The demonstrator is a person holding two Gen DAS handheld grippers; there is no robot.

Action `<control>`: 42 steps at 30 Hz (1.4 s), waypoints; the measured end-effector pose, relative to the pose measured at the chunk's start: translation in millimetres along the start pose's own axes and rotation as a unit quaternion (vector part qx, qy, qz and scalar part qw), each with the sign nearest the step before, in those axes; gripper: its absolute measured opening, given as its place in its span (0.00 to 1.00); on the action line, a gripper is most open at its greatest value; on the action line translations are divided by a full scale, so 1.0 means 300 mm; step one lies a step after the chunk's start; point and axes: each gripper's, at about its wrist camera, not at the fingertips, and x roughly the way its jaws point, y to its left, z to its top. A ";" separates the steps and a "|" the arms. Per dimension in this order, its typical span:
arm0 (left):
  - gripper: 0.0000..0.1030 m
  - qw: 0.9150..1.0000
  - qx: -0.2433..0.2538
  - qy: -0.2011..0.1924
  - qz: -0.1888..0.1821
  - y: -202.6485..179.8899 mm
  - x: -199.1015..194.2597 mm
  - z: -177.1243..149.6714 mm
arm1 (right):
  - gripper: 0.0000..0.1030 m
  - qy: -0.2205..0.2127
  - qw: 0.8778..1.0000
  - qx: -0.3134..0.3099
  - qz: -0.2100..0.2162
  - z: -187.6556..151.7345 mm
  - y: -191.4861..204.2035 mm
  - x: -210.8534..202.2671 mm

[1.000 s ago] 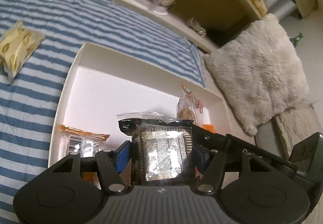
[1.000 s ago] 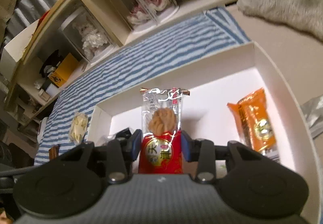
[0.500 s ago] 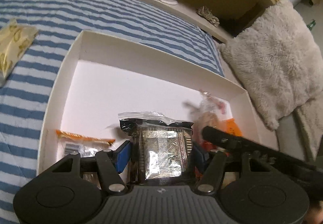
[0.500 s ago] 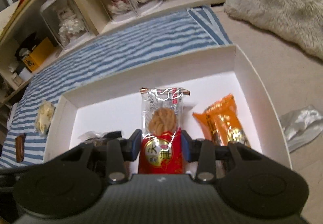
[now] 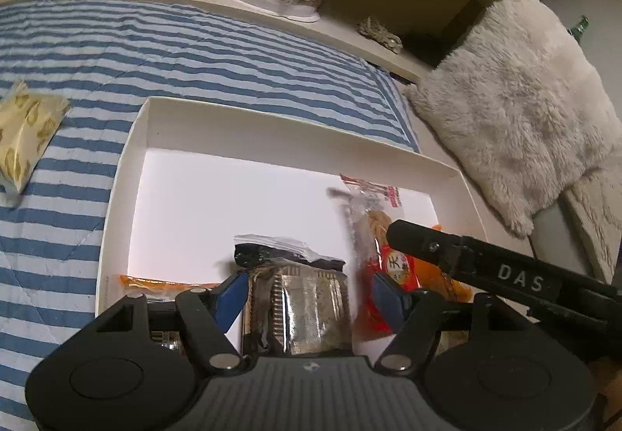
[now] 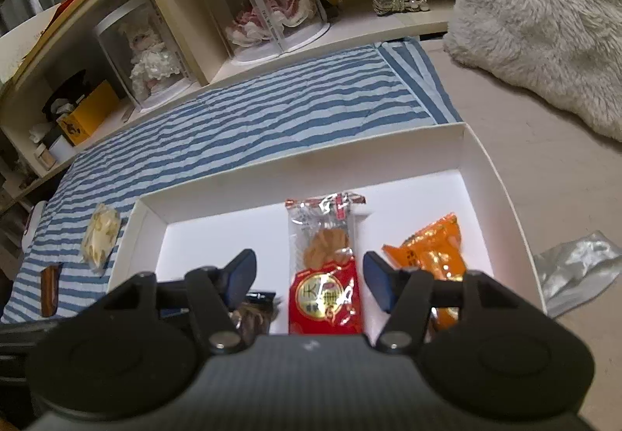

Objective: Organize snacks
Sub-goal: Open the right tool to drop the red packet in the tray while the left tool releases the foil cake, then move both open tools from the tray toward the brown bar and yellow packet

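A white box (image 5: 272,116) lies on a blue striped cloth (image 5: 194,54). My left gripper (image 5: 311,295) is low over its near side, slightly open around a blurred black and silver packet (image 5: 295,306); a gap shows at the right finger. My right gripper (image 6: 311,275) is open, its fingers apart on both sides of a red cookie packet (image 6: 324,275) that lies in the box (image 6: 311,159). That red packet (image 5: 373,232) looks blurred in the left wrist view, beside the right gripper's finger (image 5: 466,260). An orange packet (image 6: 431,252) lies at the box's right, another orange one (image 5: 167,281) at its left.
A yellow-white packet (image 5: 23,135) and a brown bar (image 6: 49,289) lie on the cloth left of the box. A silver packet (image 6: 571,271) is on the floor to the right. A fluffy cushion (image 6: 544,23) and a low shelf with doll cases (image 6: 268,3) stand behind.
My right gripper has opened and let go of the red cookie packet in the box. The black and silver packet has shifted and blurred between the left fingers, which spread a little.
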 end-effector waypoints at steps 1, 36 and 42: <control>0.69 1.000 0.003 0.001 0.002 -0.004 -0.003 -0.002 | 0.65 0.002 1.000 -0.001 -0.002 -0.002 0.000 -0.001; 0.94 0.997 0.043 -0.023 0.068 0.045 -0.298 -0.038 | 0.80 -0.024 0.997 -0.062 -0.043 -0.089 0.105 -0.275; 1.00 0.995 0.052 -0.032 0.083 0.066 -0.340 -0.042 | 0.90 -0.033 0.996 -0.065 -0.060 -0.110 0.104 -0.329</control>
